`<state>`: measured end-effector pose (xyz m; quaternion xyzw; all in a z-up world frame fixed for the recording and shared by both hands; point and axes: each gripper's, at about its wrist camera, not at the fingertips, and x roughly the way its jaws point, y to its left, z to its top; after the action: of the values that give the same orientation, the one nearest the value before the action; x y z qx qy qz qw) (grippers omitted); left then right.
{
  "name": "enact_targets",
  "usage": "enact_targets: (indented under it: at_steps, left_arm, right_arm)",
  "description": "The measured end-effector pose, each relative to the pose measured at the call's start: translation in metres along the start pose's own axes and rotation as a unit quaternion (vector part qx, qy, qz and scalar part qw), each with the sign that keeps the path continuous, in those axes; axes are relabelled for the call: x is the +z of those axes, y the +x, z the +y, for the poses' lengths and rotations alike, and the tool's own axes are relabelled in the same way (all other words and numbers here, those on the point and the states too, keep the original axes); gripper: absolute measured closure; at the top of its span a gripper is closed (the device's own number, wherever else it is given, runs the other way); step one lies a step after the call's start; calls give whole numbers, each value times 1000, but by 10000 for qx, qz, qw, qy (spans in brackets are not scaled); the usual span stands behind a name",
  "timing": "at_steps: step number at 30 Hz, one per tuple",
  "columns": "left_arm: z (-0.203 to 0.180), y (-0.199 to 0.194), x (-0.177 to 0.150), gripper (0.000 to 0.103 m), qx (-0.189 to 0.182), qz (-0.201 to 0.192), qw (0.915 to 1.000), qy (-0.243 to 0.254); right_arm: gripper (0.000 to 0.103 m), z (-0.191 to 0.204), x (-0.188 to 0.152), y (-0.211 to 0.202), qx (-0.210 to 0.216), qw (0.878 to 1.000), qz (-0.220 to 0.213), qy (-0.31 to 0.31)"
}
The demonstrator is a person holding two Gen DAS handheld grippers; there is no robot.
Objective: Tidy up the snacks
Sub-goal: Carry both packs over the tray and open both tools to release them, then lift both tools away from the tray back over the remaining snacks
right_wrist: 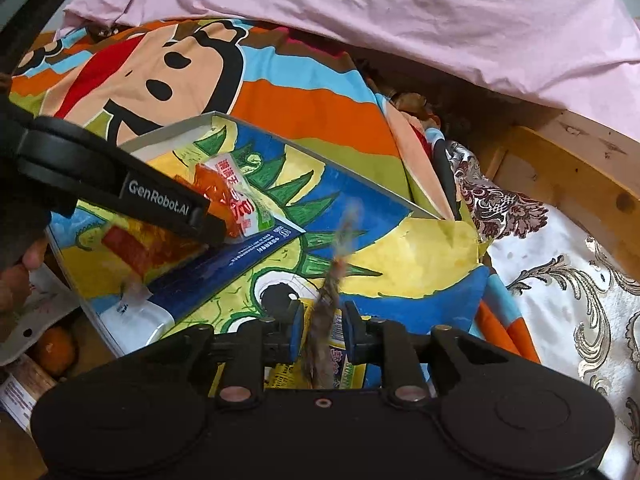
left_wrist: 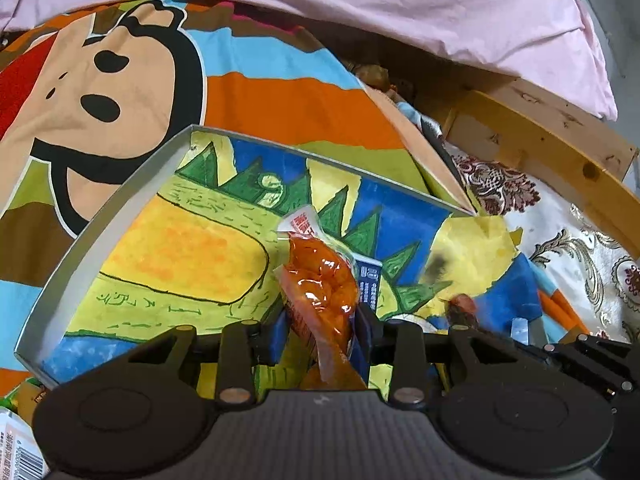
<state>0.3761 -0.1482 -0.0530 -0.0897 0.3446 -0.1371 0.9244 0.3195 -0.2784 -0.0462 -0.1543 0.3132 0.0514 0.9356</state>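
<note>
Orange, glossy snack packet (left_wrist: 320, 284) clamped between the two blue pads of the left gripper (left_wrist: 323, 334), held upright above the tray (left_wrist: 60, 276); one red-and-white printed end pointing away from the camera. Same packet (right_wrist: 224, 200) seen from the right wrist view, sticking out past the left gripper (right_wrist: 160, 210), which carries white "GenRobot.AI" lettering on its black finger. Right gripper (right_wrist: 322, 330) likewise clenched — two blue pads pinching one thin brownish snack stick (right_wrist: 326, 320), motion-blurred along its upper length, contents not readable. Both snacks held over the tray, neither resting on its floor. One tray counted: shallow, grey rim, floor covered by a crayon-style drawing in yellow, green and blue with one cartoon eye visible. Lying in the tray near its left corner: one blue flat packet (right_wrist: 224, 268) with small white print, one red wrapped piece (right_wrist: 136, 252) partly on top of it, one white item (right_wrist: 138, 320) at the tray's near edge. One yellow printed packet (right_wrist: 280, 372) partly hidden behind the right gripper, kind not determinable. Tray set on one bright cartoon bedsheet (left_wrist: 260, 104) showing a monkey face; one pink cloth (left_wrist: 360, 4) bunched beyond it; one wooden bed frame (left_wrist: 552, 136) to the right, with one patterned white-and-gold cover (right_wrist: 568, 288) beside it. One orange fruit (right_wrist: 56, 350) at the left edge of the right wrist view, outside the tray.
</note>
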Motion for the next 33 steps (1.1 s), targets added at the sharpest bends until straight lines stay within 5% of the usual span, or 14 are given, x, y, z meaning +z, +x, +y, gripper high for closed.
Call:
enact_targets:
  at_steps: [3, 6, 13, 17, 26, 33]
  left_arm:
    - [0, -2, 0, 63, 39, 9, 10000, 28]
    - [1, -7, 0, 49, 63, -58, 9999, 62]
    - [7, -22, 6, 36, 122, -93, 9998, -113]
    - [7, -47, 11, 18, 184, -503, 9986, -28]
    - [9, -127, 21, 1, 158, -1333, 9909, 74]
    - [14, -208, 4, 1, 169, -1947, 9804, 254]
  right_arm:
    - [58, -1, 2, -3, 105, 9999, -10, 89]
    - [44, -3, 2, -8, 178, 9996, -59, 197]
    - [22, -12, 9, -30, 150, 9981, -373, 475]
    - [8, -20, 16, -54, 44, 9939, -748, 806]
    - [1, -28, 32, -143, -144, 9732, -1789, 1440]
    - [1, -16, 34, -219, -88, 9584, -2394, 1554]
